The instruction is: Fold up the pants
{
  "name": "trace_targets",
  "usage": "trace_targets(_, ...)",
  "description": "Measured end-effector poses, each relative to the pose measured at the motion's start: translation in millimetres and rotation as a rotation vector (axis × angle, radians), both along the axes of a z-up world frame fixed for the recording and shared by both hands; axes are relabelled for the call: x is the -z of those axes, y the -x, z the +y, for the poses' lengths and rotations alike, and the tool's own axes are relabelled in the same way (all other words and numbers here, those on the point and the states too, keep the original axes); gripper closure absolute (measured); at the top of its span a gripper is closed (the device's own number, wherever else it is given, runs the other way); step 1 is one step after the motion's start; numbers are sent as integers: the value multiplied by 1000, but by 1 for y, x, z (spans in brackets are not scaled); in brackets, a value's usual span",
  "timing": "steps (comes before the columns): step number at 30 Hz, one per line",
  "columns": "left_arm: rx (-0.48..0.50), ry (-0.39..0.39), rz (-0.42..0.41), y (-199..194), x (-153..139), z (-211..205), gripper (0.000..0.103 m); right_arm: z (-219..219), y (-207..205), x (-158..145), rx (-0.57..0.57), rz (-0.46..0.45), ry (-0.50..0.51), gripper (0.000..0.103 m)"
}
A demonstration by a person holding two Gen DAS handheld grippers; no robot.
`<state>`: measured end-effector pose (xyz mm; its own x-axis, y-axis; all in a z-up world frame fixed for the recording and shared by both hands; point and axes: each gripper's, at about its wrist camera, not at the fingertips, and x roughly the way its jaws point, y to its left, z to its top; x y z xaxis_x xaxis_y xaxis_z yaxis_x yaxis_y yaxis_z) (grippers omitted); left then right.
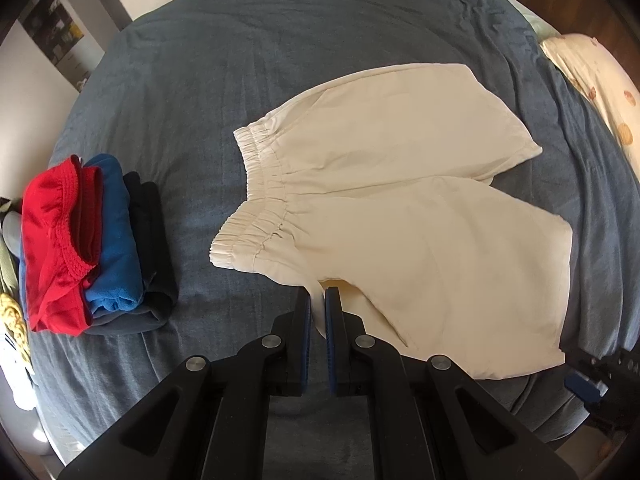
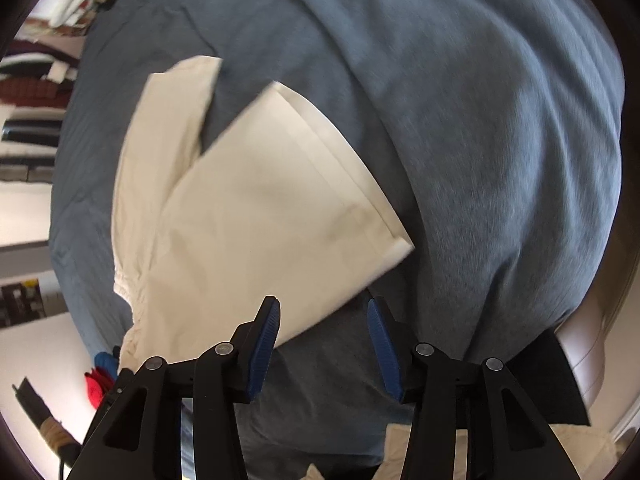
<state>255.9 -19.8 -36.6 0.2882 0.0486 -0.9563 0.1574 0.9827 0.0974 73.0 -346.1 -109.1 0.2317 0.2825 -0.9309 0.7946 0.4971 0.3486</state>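
Left wrist view: left tool (image 1: pixel 318 312) clamped on pants (image 1: pixel 384 200) side edge, ready for folding.
Right tool (image 2: pixel 324 332): apart, near leg hem.
Bed (image 1: pixel 240 60): flat support.

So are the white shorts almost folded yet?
Just starting. The cream shorts lie spread flat on the blue bedspread, both legs apart, no fold yet. The left gripper has its jaws shut on the near side edge; the right gripper is open by the leg hem. A folded pile looks done.

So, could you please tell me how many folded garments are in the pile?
3 show: red on top, blue under it, black at the bottom. More may be hidden beneath.
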Motion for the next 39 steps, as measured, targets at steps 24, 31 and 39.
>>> trace_targets(24, -65, 46, 78, 6, 13, 14, 96, -4, -31, 28, -117, 5, 90, 99)
trace_targets(31, -67, 105, 87, 15, 7, 17, 101, 0, -49, -15, -220, -52, 124, 100)
trace_targets(39, -83, 189, 38, 11, -14, 25, 101, 0, -71, -60, -263, -144, 173, 100)
